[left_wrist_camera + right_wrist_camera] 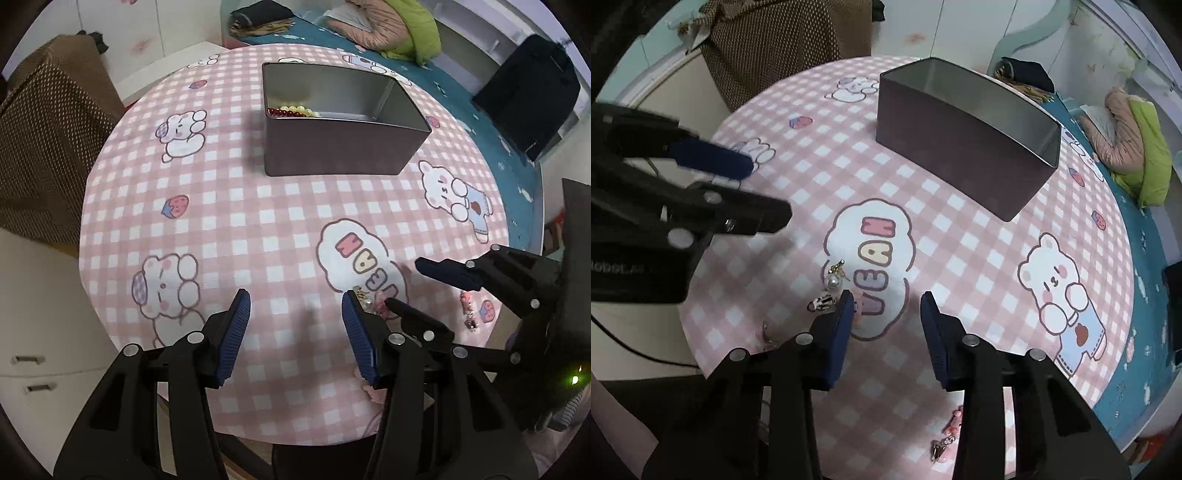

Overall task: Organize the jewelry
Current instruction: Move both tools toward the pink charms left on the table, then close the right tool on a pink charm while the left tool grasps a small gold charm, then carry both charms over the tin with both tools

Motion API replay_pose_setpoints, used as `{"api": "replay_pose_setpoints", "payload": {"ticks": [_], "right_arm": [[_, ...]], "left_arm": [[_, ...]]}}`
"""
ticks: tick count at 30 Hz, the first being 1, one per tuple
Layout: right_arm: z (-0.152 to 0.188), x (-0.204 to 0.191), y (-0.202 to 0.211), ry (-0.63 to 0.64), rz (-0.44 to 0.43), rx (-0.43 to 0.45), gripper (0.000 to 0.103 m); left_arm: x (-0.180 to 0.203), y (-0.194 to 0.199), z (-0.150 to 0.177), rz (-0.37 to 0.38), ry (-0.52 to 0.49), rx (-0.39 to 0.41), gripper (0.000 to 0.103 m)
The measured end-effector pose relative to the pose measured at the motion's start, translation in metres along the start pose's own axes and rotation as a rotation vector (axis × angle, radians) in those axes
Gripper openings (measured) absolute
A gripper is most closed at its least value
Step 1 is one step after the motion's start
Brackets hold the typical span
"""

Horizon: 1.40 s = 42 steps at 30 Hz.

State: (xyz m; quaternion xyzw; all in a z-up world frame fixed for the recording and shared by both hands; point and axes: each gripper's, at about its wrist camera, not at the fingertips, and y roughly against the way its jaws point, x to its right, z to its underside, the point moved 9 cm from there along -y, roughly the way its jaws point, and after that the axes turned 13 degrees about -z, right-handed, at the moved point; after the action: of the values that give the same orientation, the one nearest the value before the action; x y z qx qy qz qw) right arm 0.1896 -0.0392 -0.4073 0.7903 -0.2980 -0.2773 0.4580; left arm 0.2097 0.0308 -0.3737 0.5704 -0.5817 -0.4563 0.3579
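Note:
A rectangular metal tin (332, 147) stands open on the pink checked cloth, with red and cream beads (295, 110) in its left corner. My left gripper (295, 314) hovers open over bare cloth. A small cluster of earrings (365, 299) lies just right of its right finger. In the right wrist view a pearl earring (833, 281), a gold stud (836, 266) and a black-and-white piece (822, 302) lie beside my right gripper (886, 299). It is open, with only cloth between its pads. A pink piece (857, 301) sits against its left finger.
More pink charms (951, 421) lie near the table's front edge, under the right gripper. The tin (960, 147) is at the far side. The left gripper (764, 188) reaches in from the left. A brown chair (44, 140) and a bed (461, 110) flank the round table.

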Motion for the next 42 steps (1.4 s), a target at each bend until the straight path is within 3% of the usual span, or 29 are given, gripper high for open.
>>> {"api": "replay_pose_setpoints", "payload": {"ticks": [11,14,18,25,28,31,34,41,42], "right_arm": [[0.006,0.023,0.010,0.025,0.096,-0.010,0.034],[0.005,0.025,0.015,-0.017,0.023,0.008,0.034],[0.006,0.009,0.012,0.023,-0.033,-0.012,0.034],[0.009,0.003,-0.003,0.021,-0.042,-0.040,0.031],[0.009,0.006,-0.003,0.001,-0.048,-0.036,0.023],[0.010,0.004,-0.003,0.021,-0.036,-0.041,0.022],[0.013,0.007,-0.001,0.008,-0.033,-0.045,0.022],[0.021,0.027,0.007,-0.045,-0.002,-0.049,0.022],[0.022,0.028,0.008,-0.052,-0.002,-0.047,0.022]], "left_arm": [[0.012,-0.011,0.010,0.009,0.055,-0.049,0.053],[0.014,-0.014,0.009,0.013,0.049,-0.052,0.053],[0.013,-0.017,0.006,0.020,0.057,-0.054,0.053],[0.006,-0.022,0.013,0.007,0.062,-0.076,0.053],[0.010,-0.021,0.014,0.040,0.064,-0.073,0.053],[0.020,-0.020,0.012,0.119,0.070,-0.077,0.053],[0.029,-0.025,0.012,0.138,0.060,-0.094,0.052],[0.047,-0.032,0.011,0.146,0.034,-0.085,0.042],[0.048,-0.032,0.011,0.143,0.027,-0.082,0.033]]}}
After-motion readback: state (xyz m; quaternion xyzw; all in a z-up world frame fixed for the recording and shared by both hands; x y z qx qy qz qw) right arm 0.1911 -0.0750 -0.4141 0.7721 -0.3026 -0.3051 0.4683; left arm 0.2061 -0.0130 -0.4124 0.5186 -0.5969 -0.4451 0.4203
